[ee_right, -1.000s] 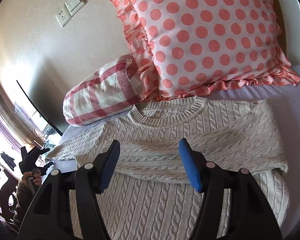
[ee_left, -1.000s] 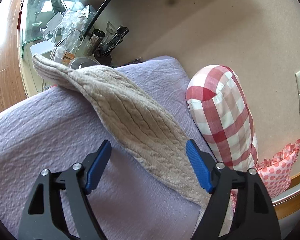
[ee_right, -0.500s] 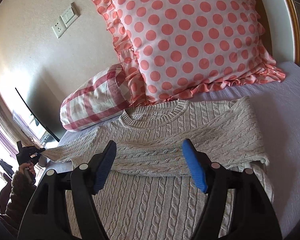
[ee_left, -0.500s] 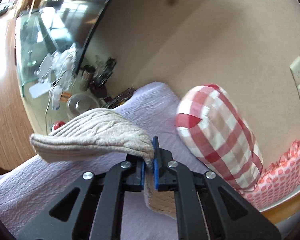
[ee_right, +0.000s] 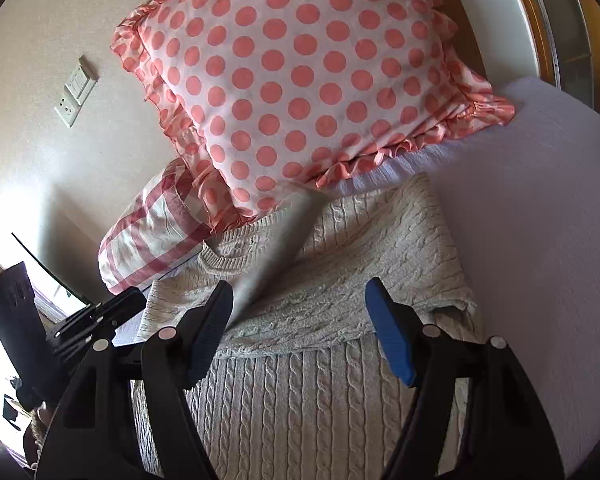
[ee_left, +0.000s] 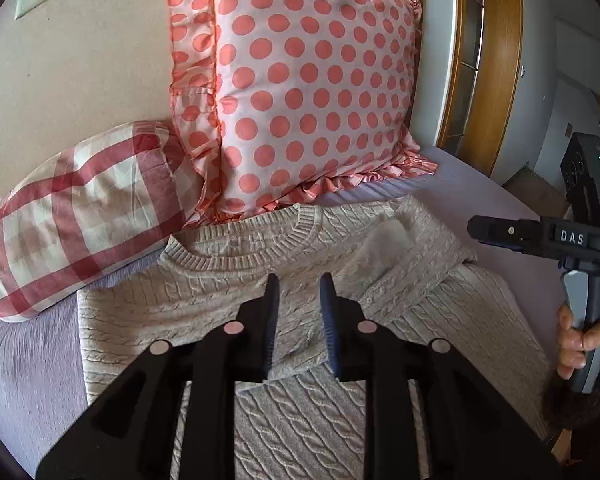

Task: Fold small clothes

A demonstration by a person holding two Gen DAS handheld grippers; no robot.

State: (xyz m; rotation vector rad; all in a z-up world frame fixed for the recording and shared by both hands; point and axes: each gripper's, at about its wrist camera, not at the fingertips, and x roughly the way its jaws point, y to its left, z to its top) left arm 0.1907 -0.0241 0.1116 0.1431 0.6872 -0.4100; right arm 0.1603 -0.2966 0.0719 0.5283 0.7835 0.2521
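A beige cable-knit sweater [ee_left: 228, 304] lies flat on the lilac bedspread, collar toward the pillows; it also shows in the right wrist view [ee_right: 340, 280]. Both sleeves lie folded across its chest. My left gripper [ee_left: 299, 286] hovers over the chest, its jaws a narrow gap apart with nothing between them; the left sleeve [ee_left: 380, 268] lies released just ahead. My right gripper [ee_right: 300, 296] is open wide and empty above the sweater's middle. It also shows at the right of the left wrist view [ee_left: 476, 228].
A pink polka-dot pillow [ee_left: 300, 80] and a red checked bolster [ee_left: 72, 208] lean on the wall behind the collar. The lilac bedspread [ee_right: 540, 220] extends to the right. A wooden door frame [ee_left: 480, 60] stands at the far right.
My left gripper closed on the left sleeve, carried it across onto the sweater's chest and let it go, its jaws now slightly apart. My right gripper stayed open, moving slightly closer.
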